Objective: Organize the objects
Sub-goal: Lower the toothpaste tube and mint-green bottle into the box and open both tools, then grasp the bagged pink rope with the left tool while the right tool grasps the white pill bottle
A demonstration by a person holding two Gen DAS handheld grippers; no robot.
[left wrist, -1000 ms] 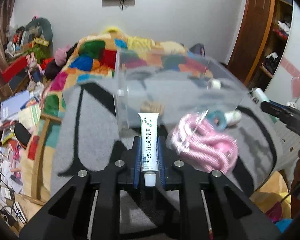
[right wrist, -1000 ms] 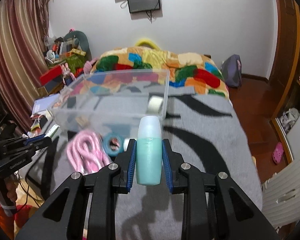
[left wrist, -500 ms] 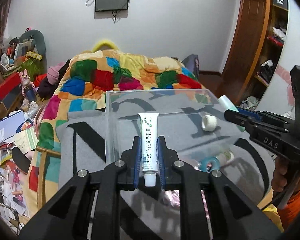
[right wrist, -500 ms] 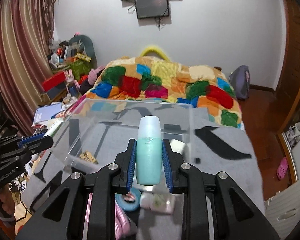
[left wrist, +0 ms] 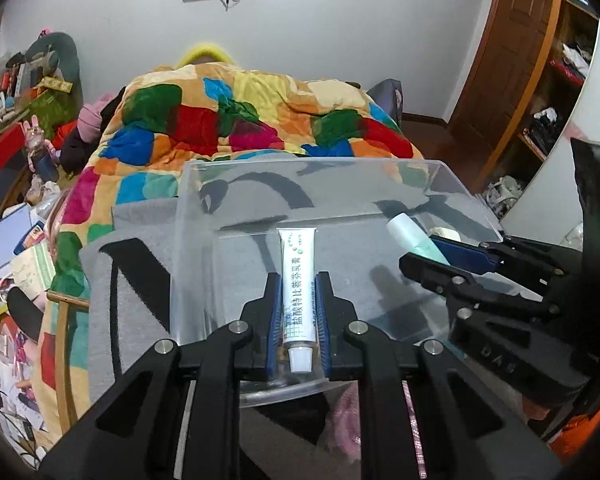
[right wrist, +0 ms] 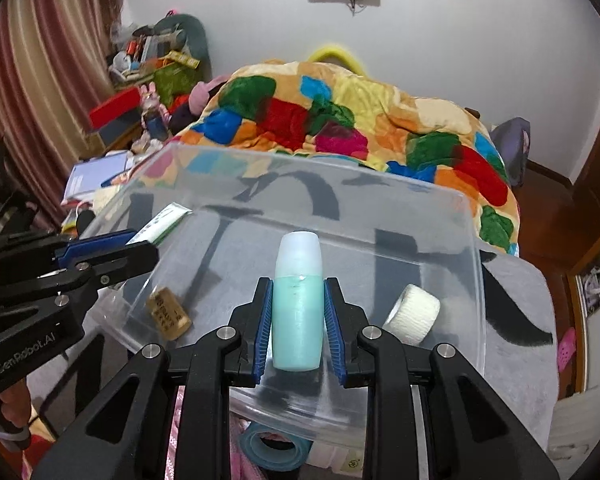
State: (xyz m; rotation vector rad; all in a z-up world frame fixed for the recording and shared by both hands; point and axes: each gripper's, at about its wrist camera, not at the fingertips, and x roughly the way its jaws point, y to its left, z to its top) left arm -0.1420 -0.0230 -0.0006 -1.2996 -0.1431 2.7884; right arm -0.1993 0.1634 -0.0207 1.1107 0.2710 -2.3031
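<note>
A clear plastic bin (left wrist: 196,240) (right wrist: 472,280) stands on a grey blanket. My left gripper (left wrist: 297,312) is shut on a white ointment tube (left wrist: 297,272) and holds it over the bin's near edge. My right gripper (right wrist: 298,312) is shut on a teal bottle with a white cap (right wrist: 298,300) above the bin; the bottle also shows in the left wrist view (left wrist: 414,240). The tube also shows in the right wrist view (right wrist: 160,226). Inside the bin lie a white bandage roll (right wrist: 412,314) and a small brown item (right wrist: 168,312).
A blue tape roll (right wrist: 274,446) and a pink coiled cord (left wrist: 346,416) lie on the blanket below the bin's near wall. A colourful quilt (left wrist: 240,120) covers the bed behind. Clutter fills the floor at left (left wrist: 8,248). A wooden door (left wrist: 504,60) is at right.
Both grippers have moved forward and up over the bin, each still holding its object. The bin now fills the view centre and the pink cord has dropped below the fingers.
</note>
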